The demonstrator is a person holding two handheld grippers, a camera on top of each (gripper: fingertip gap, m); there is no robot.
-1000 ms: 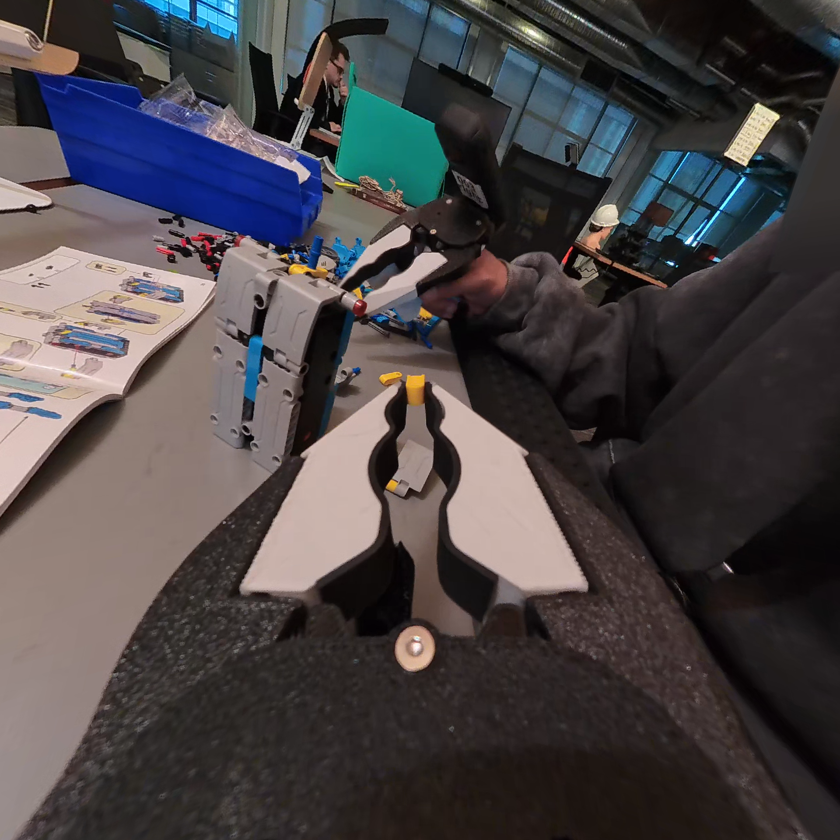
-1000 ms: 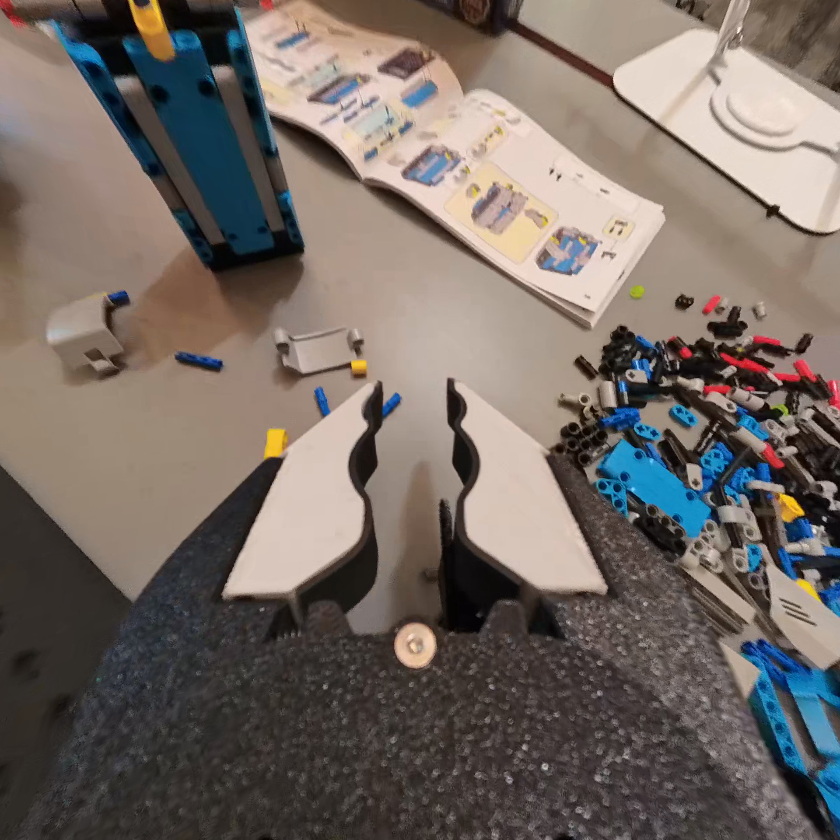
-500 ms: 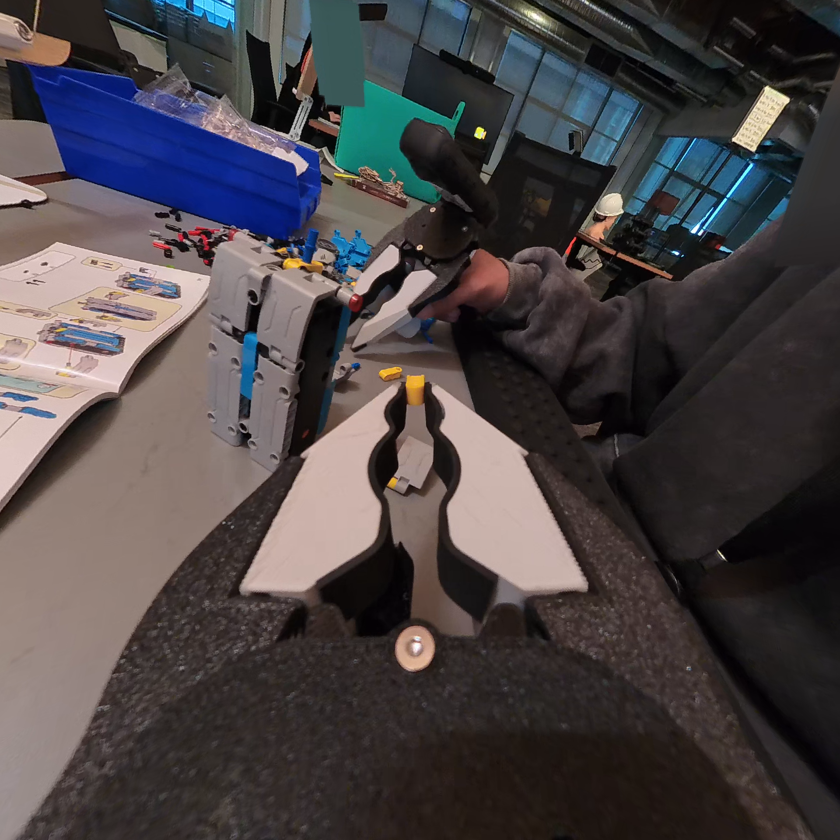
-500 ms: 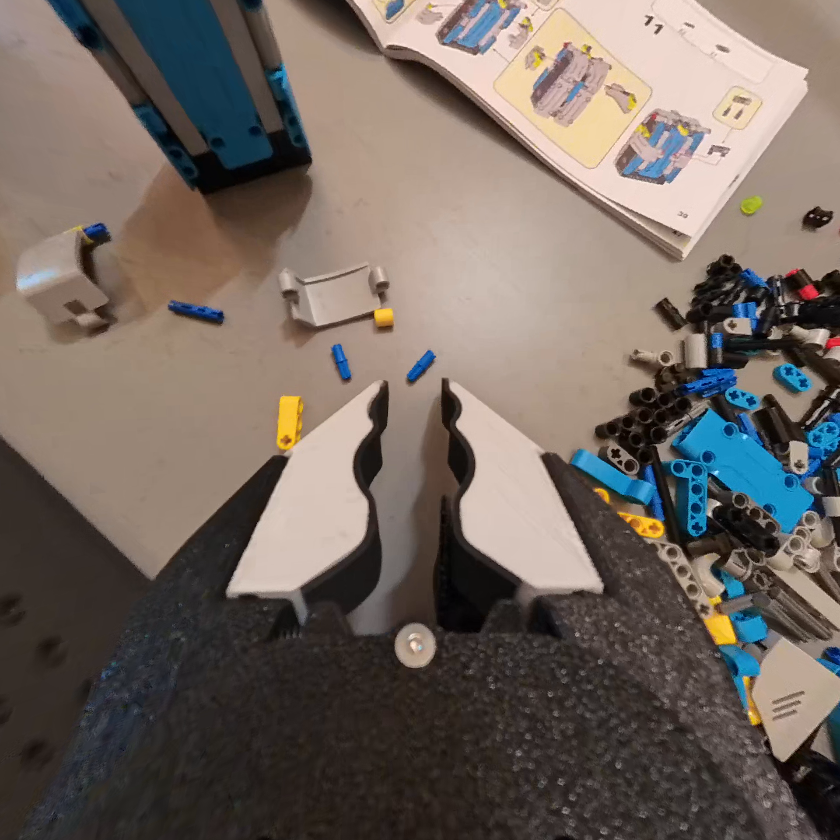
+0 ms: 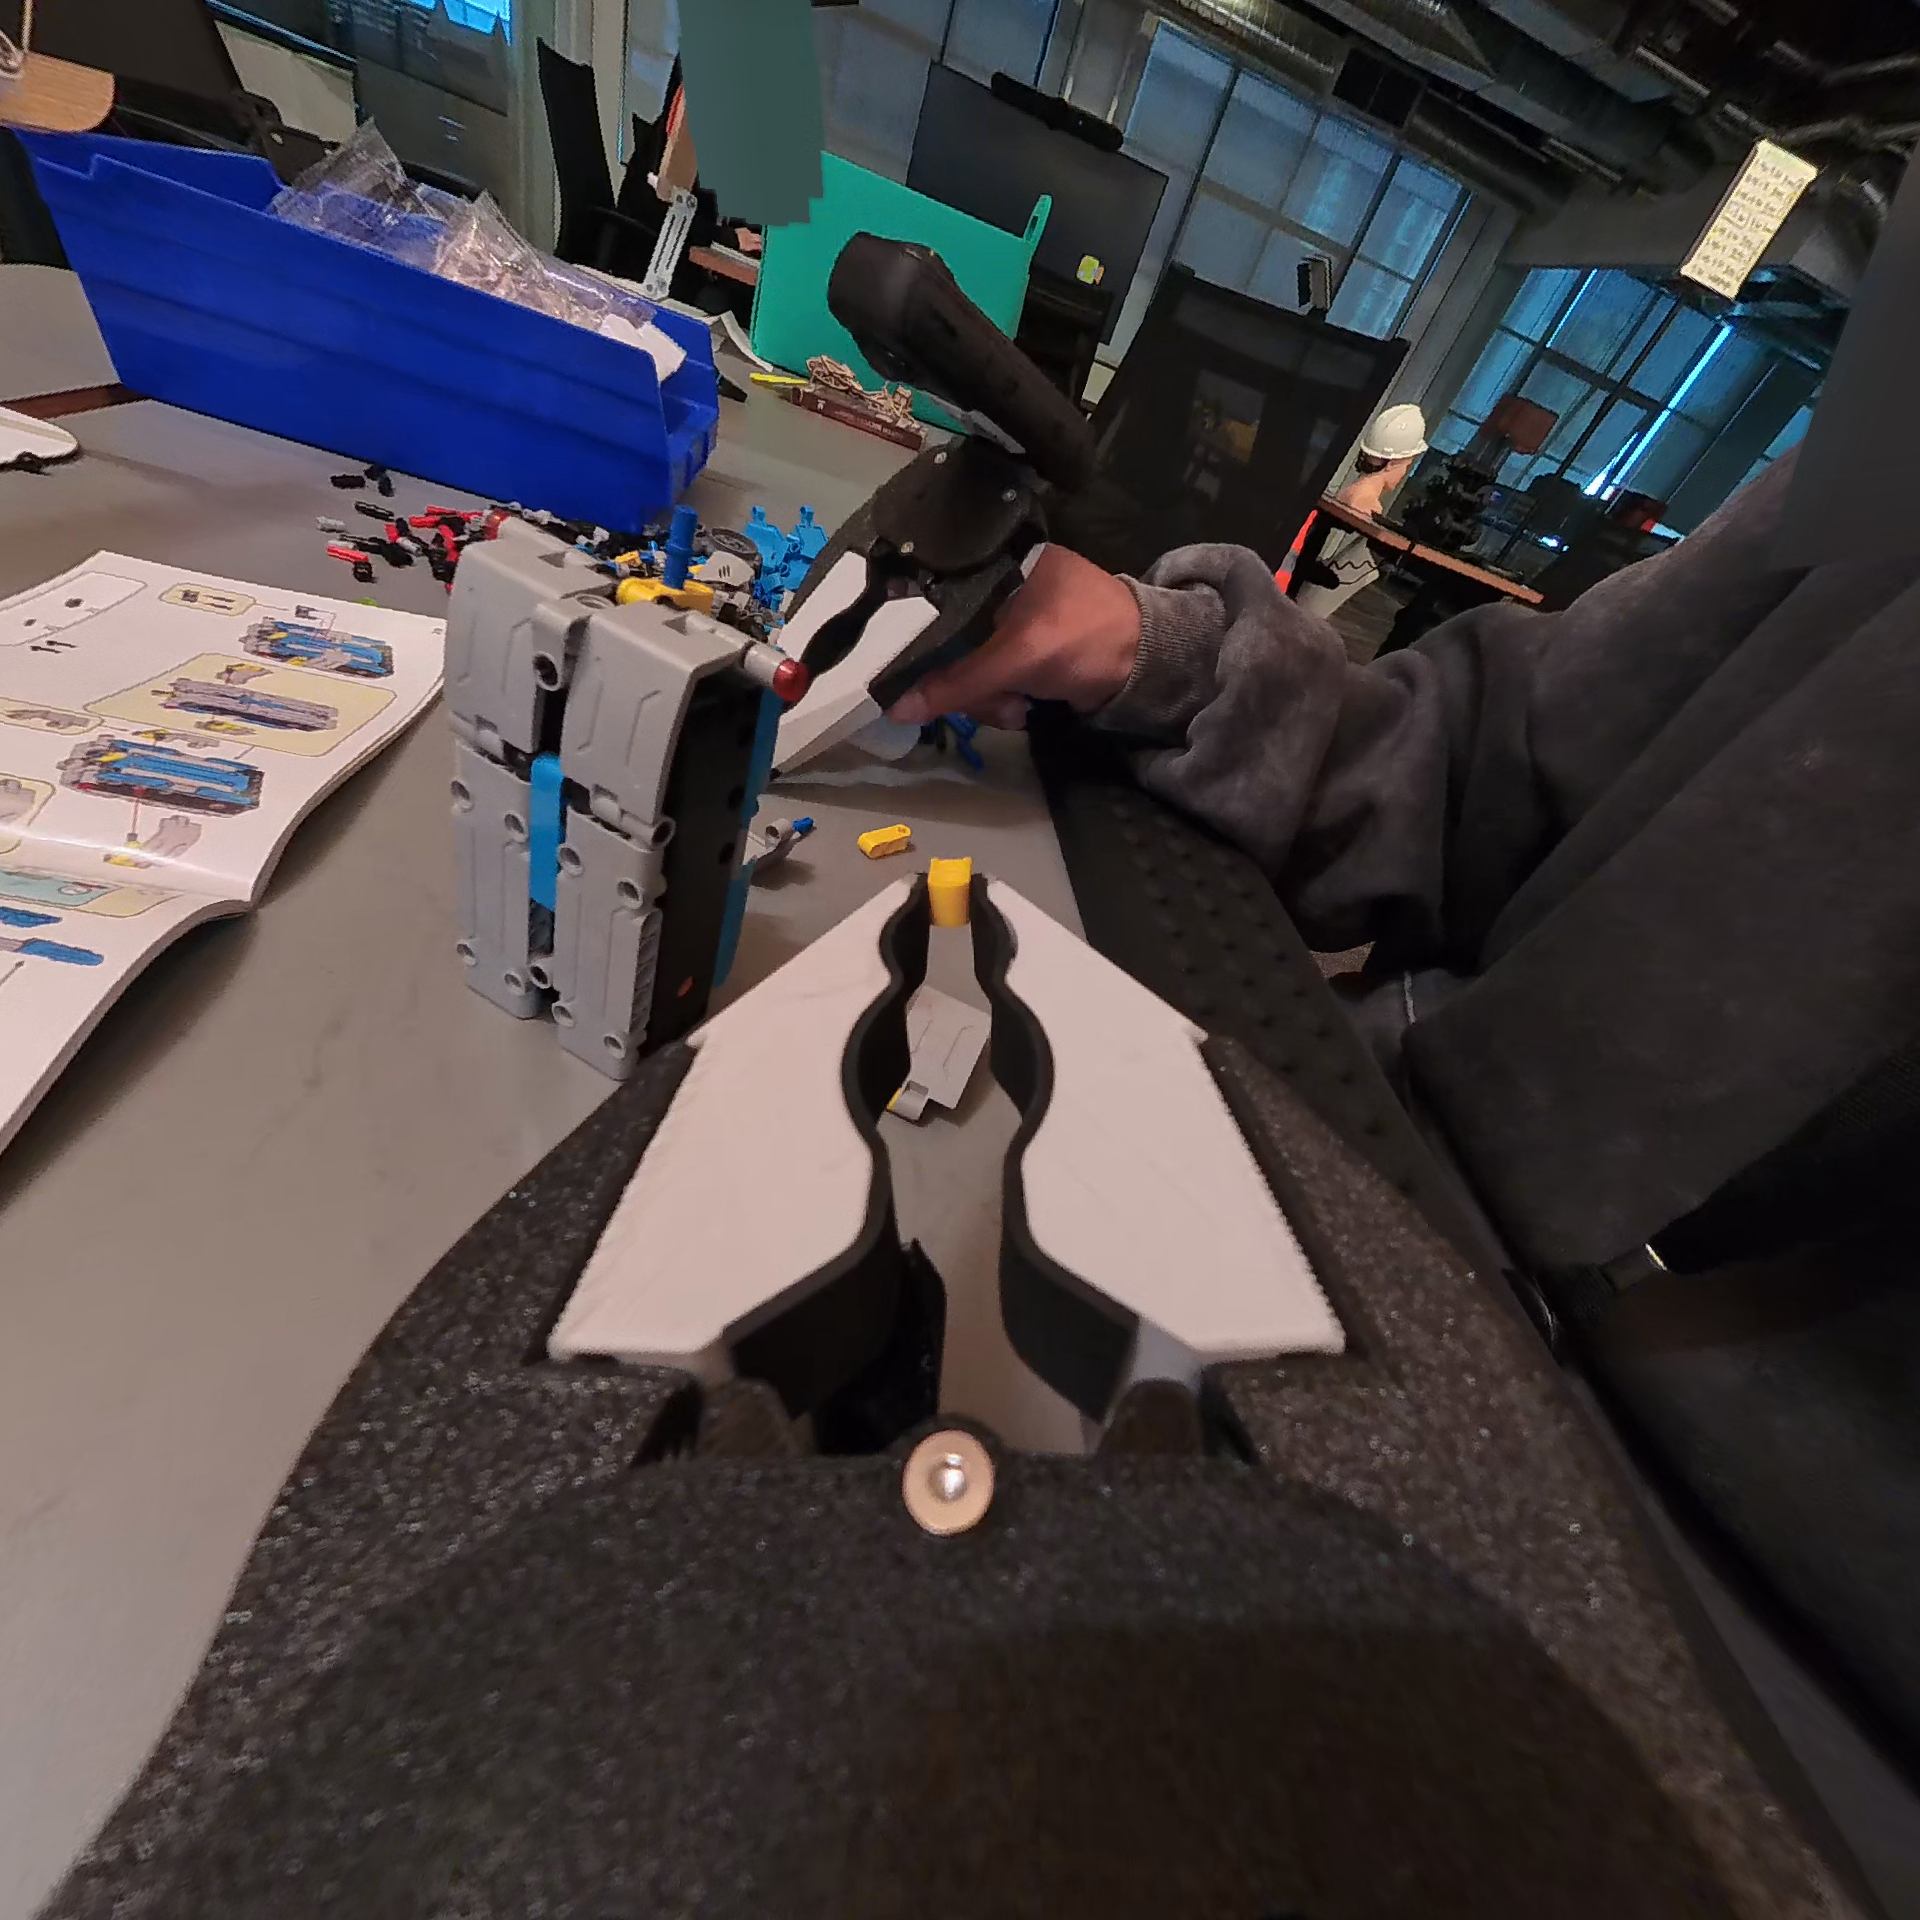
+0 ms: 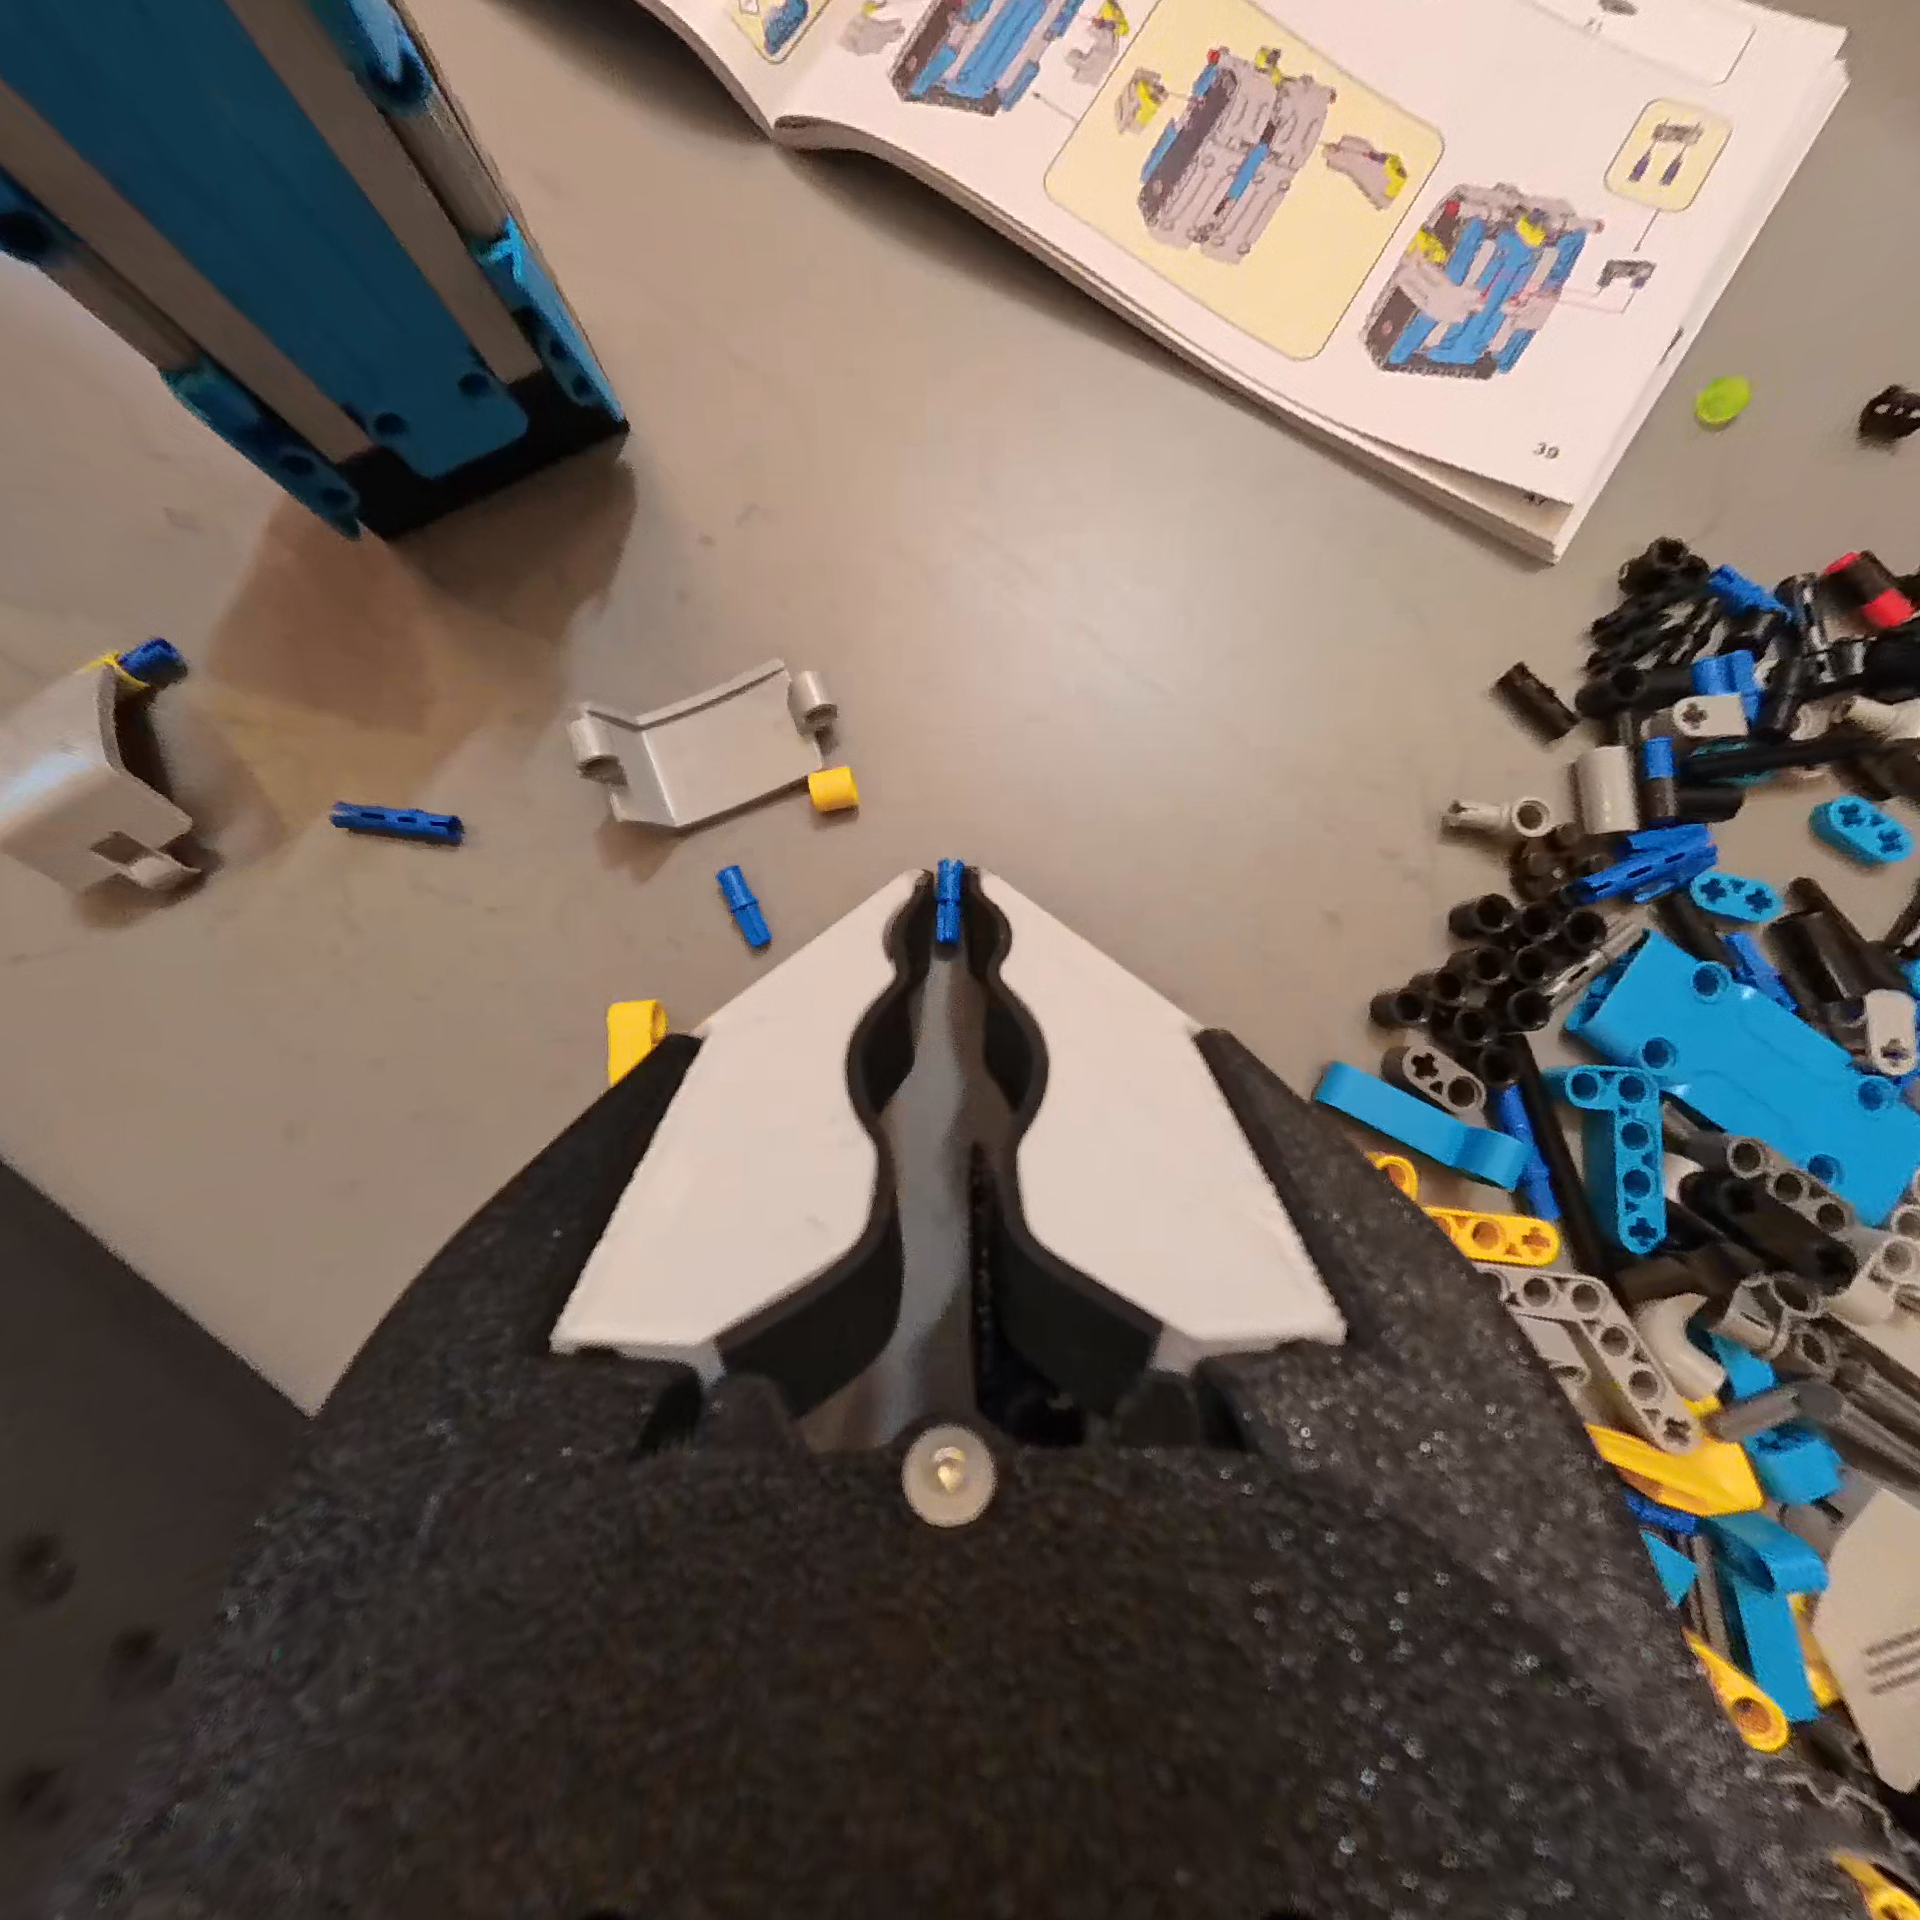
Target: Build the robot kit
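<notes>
The left tool is clenched on a small yellow piece, pinched at the very tips of its two grey fingers. Seen through the gap between those fingers, a flat grey panel piece lies on the grey tabletop. Just ahead and to the left stands a partly built block model, upright, with grey panels on one face and blue and black along its side. A loose yellow connector lies on the tabletop just beyond the tool's tips.

The right tool is clenched on a short blue pin, which stands between its tips, low over the tabletop. A second blue pin lies just to the left of the tips, and a longer blue pin lies farther left. A grey curved panel with a yellow bush at one end rests just beyond. A heap of loose blue, black, grey and yellow parts spreads to the right. An open instruction booklet lies farther off.

In the left wrist view, the right tool points down at the tabletop just behind the model, held by a hand in a grey sleeve. A blue bin sits at the far edge.

The model is unfinished, and many parts remain loose.
</notes>
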